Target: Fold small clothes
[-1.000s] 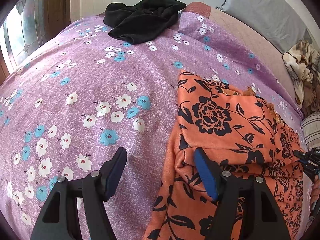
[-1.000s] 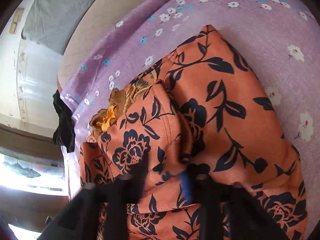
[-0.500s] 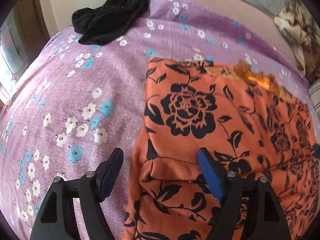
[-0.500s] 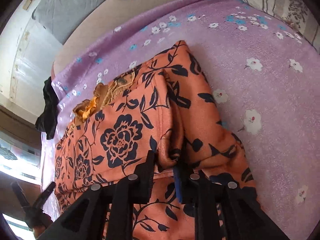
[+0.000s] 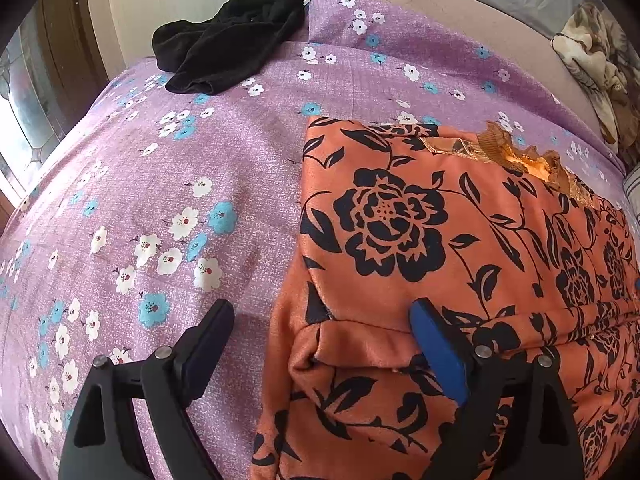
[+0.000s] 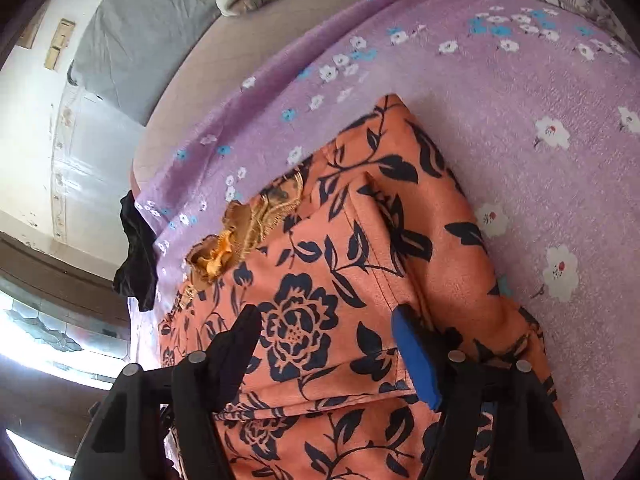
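An orange garment with black flowers (image 5: 440, 248) lies folded on the purple flowered bedspread (image 5: 180, 200). Its gold frilled trim (image 5: 532, 156) shows at the far edge. My left gripper (image 5: 324, 320) hovers at the garment's left folded corner, its jaws opening wide. One finger is over the bedspread, the blue pad (image 5: 436, 344) over the cloth, nothing pinched. In the right wrist view my right gripper (image 6: 324, 332) stands above the same garment (image 6: 340, 264), jaws opening, with the fold's edge lying loose between them.
A black garment (image 5: 236, 36) lies crumpled at the bed's far left corner, also seen as the black cloth (image 6: 136, 252) at the left. A patterned blanket (image 5: 596, 64) and grey pillow (image 6: 132, 40) sit at the head. A window (image 6: 52, 336) is beside the bed.
The right gripper went from shut on the orange fold to wide apart, letting the fold drop flat. The left gripper shifted right towards the garment's corner and widened.
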Demonstrator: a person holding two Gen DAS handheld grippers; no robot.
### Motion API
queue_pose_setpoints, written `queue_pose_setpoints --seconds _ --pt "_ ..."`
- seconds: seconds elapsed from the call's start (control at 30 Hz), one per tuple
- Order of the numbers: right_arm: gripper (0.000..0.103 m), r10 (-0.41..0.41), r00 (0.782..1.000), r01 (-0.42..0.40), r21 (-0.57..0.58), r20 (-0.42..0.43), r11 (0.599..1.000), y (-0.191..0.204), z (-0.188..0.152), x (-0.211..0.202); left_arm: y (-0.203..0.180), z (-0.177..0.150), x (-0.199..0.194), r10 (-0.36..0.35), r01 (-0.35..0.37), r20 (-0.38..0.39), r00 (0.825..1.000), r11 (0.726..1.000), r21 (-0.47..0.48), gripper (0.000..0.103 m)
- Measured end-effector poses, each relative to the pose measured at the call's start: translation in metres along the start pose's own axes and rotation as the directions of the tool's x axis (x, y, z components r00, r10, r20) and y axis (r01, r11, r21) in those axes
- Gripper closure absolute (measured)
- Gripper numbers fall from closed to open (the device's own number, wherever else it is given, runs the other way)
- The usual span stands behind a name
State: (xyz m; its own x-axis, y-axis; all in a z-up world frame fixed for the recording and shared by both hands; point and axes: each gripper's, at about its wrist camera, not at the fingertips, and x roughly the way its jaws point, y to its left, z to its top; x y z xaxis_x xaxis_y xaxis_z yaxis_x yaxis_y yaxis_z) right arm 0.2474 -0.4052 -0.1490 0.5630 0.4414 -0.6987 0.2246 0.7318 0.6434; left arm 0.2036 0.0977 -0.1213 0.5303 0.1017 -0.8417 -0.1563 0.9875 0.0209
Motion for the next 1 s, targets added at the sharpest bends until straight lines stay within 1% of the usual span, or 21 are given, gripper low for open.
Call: queue_pose_setpoints --seconds 0.13,0.17,0.2,0.23,0.27,0.3,0.33,0.43,0.47,0.5,0.53,0.57,0.63,0.77,0.8,0.83,0.87,0.9,0.93,0.97,1.0 --pt "0.028 0.067 0.998 -0.064 -0.112 0.021 0.992 0.028 0.020 0.001 0.000 -0.001 -0.001 0.002 -0.002 0.008 1.000 1.000 -0.005 0.010" --pt "0.024 0.063 0.998 -0.060 -0.124 0.024 0.990 0.027 0.027 0.009 0.001 -0.002 -0.001 0.001 -0.001 0.007 1.000 1.000 -0.008 0.010" --pt "0.022 0.025 0.999 -0.023 -0.123 0.019 0.992 0.020 0.033 0.022 0.001 -0.001 -0.001 -0.001 0.001 0.004 1.000 1.000 -0.012 0.010" --pt "0.022 -0.017 1.000 0.015 -0.080 -0.020 0.997 0.006 0.038 0.038 0.001 -0.001 -0.001 -0.001 0.001 -0.002 1.000 1.000 -0.013 0.010" --pt "0.022 0.030 0.999 -0.031 -0.025 -0.030 0.999 -0.006 0.041 0.046 0.002 -0.001 -0.001 -0.003 0.003 0.000 1.000 1.000 -0.016 0.010" --pt "0.022 0.056 0.998 -0.056 -0.004 0.004 0.998 -0.006 0.042 0.039 0.002 -0.001 -0.001 -0.004 0.004 0.000 1.000 1.000 -0.015 0.010" --pt "0.022 0.053 0.999 -0.053 -0.001 0.004 0.999 -0.002 0.043 0.032 0.002 -0.001 0.000 -0.001 0.001 0.003 1.000 1.000 -0.012 0.009" --pt "0.022 0.100 0.994 -0.098 -0.058 0.036 0.993 0.014 0.037 0.013 0.002 -0.001 0.000 0.004 -0.004 0.008 1.000 1.000 -0.017 0.007" --pt "0.018 0.105 0.994 -0.102 -0.070 0.040 0.992 0.014 0.036 0.013 0.002 -0.001 0.001 0.004 -0.004 0.007 1.000 1.000 -0.021 0.007" --pt "0.016 0.077 0.997 -0.074 -0.078 0.029 0.994 0.009 0.035 0.019 0.002 -0.001 0.001 0.004 -0.004 0.004 1.000 1.000 -0.024 0.007" --pt "0.017 0.017 1.000 -0.017 -0.071 -0.008 0.997 -0.001 0.034 0.032 0.002 0.000 0.000 0.008 -0.008 -0.001 1.000 1.000 -0.024 0.007" --pt "0.017 0.037 0.999 -0.037 -0.048 -0.012 0.998 -0.008 0.034 0.036 0.002 0.000 0.000 0.009 -0.009 0.000 1.000 1.000 -0.025 0.007" --pt "0.017 0.052 0.998 -0.051 -0.019 0.025 0.999 -0.001 0.033 0.018 0.002 0.000 0.000 0.010 -0.010 0.002 1.000 1.000 -0.021 0.007" --pt "0.015 0.155 0.987 -0.151 -0.083 0.043 0.985 0.021 0.013 -0.009 0.002 0.000 0.000 0.010 -0.010 -0.001 1.000 0.999 -0.036 0.007" --pt "0.014 0.136 0.991 -0.134 -0.111 0.016 0.985 0.020 0.006 -0.004 0.002 0.000 -0.001 0.010 -0.010 -0.008 1.000 0.999 -0.038 0.007" --pt "0.014 0.066 0.997 -0.069 -0.131 -0.029 0.989 0.014 0.000 0.010 0.003 0.001 -0.002 0.003 -0.004 -0.022 1.000 0.999 -0.044 0.007" --pt "0.016 0.009 0.996 -0.019 -0.110 -0.088 0.994 0.001 -0.004 0.027 0.005 0.002 -0.005 -0.004 0.002 -0.045 0.999 0.999 -0.049 0.007" --pt "0.016 0.039 0.997 -0.045 -0.095 -0.060 0.994 -0.004 -0.006 0.024 0.008 0.003 -0.011 -0.022 0.019 -0.064 0.998 0.998 -0.056 0.008" --pt "0.016 0.050 0.998 -0.053 -0.076 -0.037 0.996 -0.001 -0.004 0.014 0.011 0.004 -0.020 -0.046 0.042 -0.058 0.997 0.997 -0.069 0.008" --pt "0.015 0.039 0.999 -0.041 -0.049 -0.035 0.998 0.004 -0.003 0.004 0.015 0.003 -0.032 -0.068 0.065 -0.036 0.997 0.995 -0.080 0.008" --pt "0.015 0.067 0.998 -0.068 -0.052 -0.020 0.996 0.010 -0.002 -0.007 0.019 0.002 -0.044 -0.090 0.089 -0.014 0.996 0.992 -0.085 0.008"
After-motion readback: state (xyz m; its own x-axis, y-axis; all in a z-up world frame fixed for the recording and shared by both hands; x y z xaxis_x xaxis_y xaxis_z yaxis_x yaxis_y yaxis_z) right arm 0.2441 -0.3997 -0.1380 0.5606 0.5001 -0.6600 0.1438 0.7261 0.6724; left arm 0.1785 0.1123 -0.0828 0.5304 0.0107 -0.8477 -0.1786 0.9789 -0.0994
